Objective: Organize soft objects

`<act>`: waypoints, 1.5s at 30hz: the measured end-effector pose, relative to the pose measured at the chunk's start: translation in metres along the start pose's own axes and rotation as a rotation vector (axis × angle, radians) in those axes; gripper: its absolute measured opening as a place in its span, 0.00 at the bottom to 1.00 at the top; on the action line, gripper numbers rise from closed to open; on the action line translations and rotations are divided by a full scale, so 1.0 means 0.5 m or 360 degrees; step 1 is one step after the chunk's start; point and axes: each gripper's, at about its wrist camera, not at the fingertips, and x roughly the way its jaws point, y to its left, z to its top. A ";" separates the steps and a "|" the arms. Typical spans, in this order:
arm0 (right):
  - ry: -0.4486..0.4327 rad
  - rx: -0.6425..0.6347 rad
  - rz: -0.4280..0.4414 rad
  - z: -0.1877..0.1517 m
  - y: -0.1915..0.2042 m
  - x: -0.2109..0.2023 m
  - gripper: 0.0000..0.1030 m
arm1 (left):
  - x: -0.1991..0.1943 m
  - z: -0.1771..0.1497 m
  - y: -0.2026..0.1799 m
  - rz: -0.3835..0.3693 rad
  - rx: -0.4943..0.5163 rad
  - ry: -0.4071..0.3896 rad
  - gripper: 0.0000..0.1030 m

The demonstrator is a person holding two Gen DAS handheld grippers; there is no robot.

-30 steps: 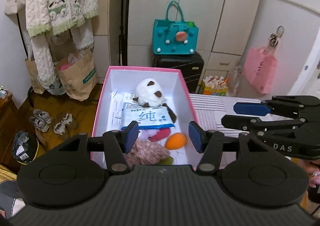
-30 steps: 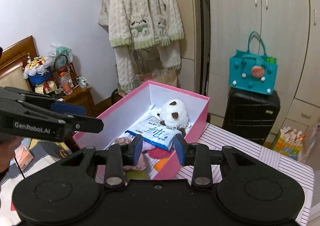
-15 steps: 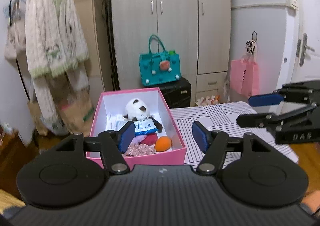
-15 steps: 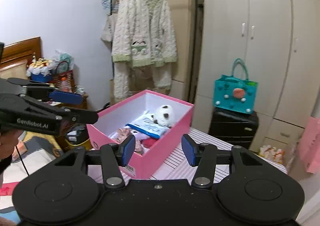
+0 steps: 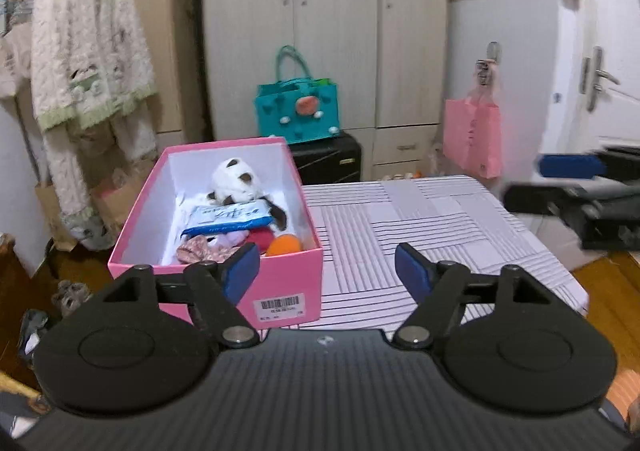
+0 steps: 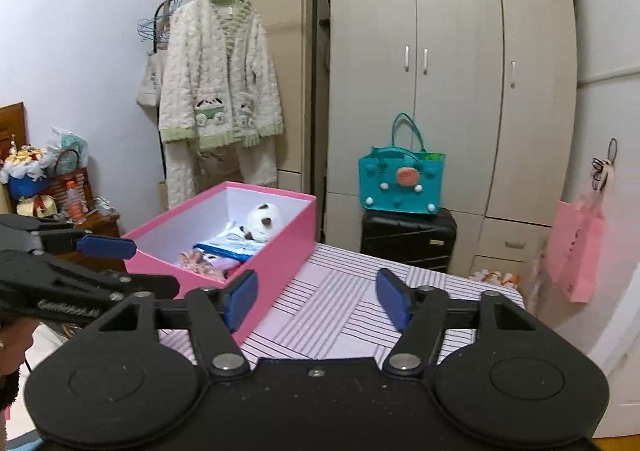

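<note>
Both grippers drawn back from pink box, left gripper and right gripper jaws just spread, empty, striped table ahead.

Each gripper is matte black plastic: two round discs behind angled linkage arms with silver pivot screws, ending in blue rubber pads. The left gripper has a ribbed housing behind the jaws; the right gripper shows a dusty one.
</note>
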 end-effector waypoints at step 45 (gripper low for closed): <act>-0.0010 0.0160 -0.0458 -0.120 0.016 -0.059 1.00 | -0.029 -0.087 -0.072 0.0249 -0.0014 -0.0098 1.00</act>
